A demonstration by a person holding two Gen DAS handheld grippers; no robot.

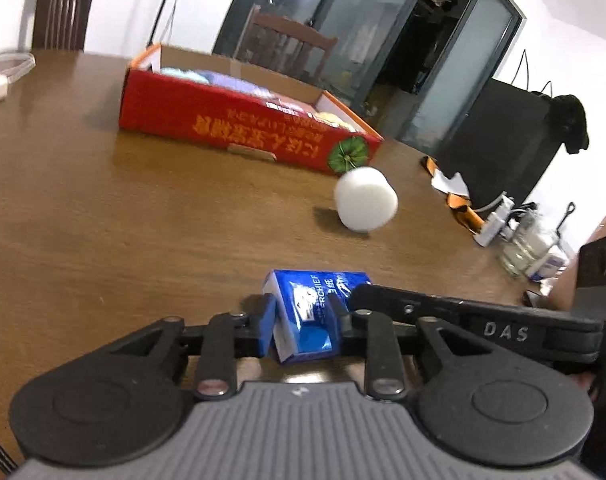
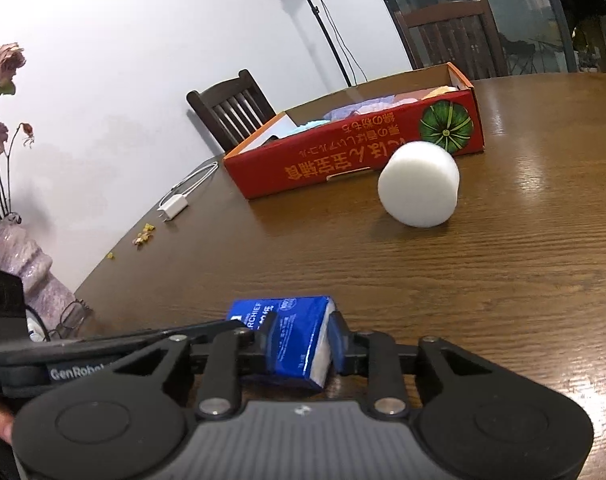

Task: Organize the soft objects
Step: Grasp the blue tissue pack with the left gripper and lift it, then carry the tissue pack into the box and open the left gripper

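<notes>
The blue tissue pack (image 1: 311, 316) is clamped at once by the left gripper (image 1: 303, 320) and the right gripper (image 2: 299, 344), low over the wooden table (image 1: 103, 220). It could be torn or dropped if the two are pulled apart unevenly. At twelve o'clock the red cardboard box (image 2: 343, 164) is seen already holding pastel soft items (image 2: 363, 106), with a white foam cylinder (image 2: 419, 184) lying just outside it.

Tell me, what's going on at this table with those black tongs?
A person is tidying soft things into the red cardboard box. Both the left tongs and the right tongs are closed on one blue tissue pack, gripping it from opposite sides just above the wooden table. A white foam cylinder lies on its side in front of the box, which already holds some pastel soft items.
</notes>
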